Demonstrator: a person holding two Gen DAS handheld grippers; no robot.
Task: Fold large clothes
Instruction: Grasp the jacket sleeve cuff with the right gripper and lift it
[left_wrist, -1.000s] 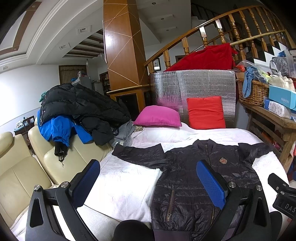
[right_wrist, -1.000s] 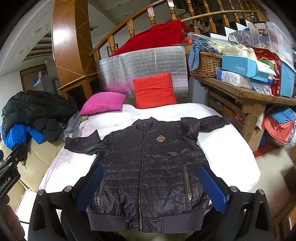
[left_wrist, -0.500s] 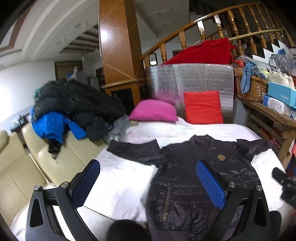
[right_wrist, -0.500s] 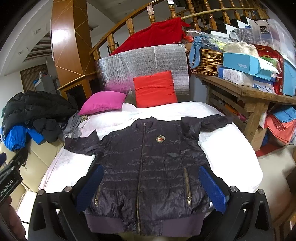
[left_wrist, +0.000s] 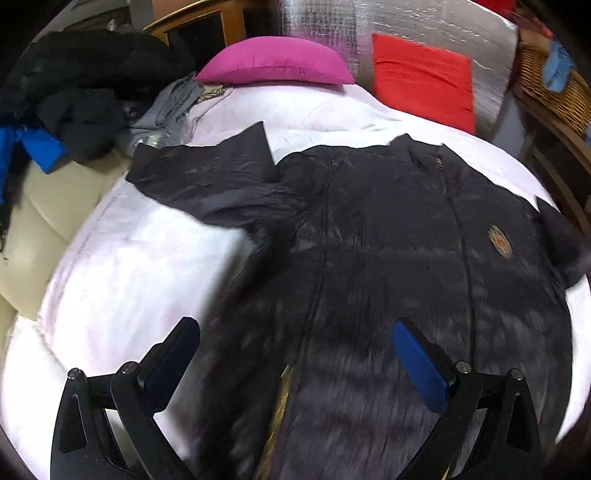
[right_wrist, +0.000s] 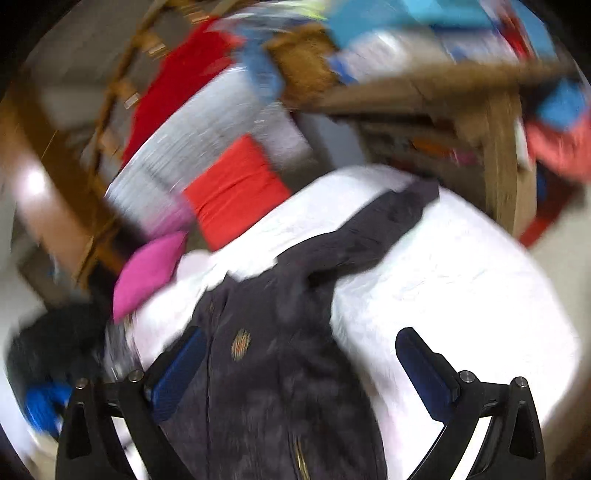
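Note:
A dark quilted jacket (left_wrist: 388, 258) with a small chest badge lies face up on the white sheet (left_wrist: 122, 280), sleeves spread to both sides. My left gripper (left_wrist: 295, 354) hangs open just above the jacket's lower left half, nothing between its blue pads. In the right wrist view the same jacket (right_wrist: 280, 369) appears blurred and tilted, its right sleeve (right_wrist: 376, 225) stretched toward the wooden table. There my right gripper (right_wrist: 299, 365) is open over the jacket's right side, and it holds nothing.
A pink cushion (left_wrist: 273, 62) and a red cushion (left_wrist: 421, 85) rest at the far end against a silver padded board. Dark and blue coats (left_wrist: 66, 88) are piled on the cream sofa at left. A wooden table (right_wrist: 495, 147) with a wicker basket stands at right.
Both grippers have dropped and tipped down toward the jacket, which now fills each view. The right view has also rolled and blurred. Both stay open.

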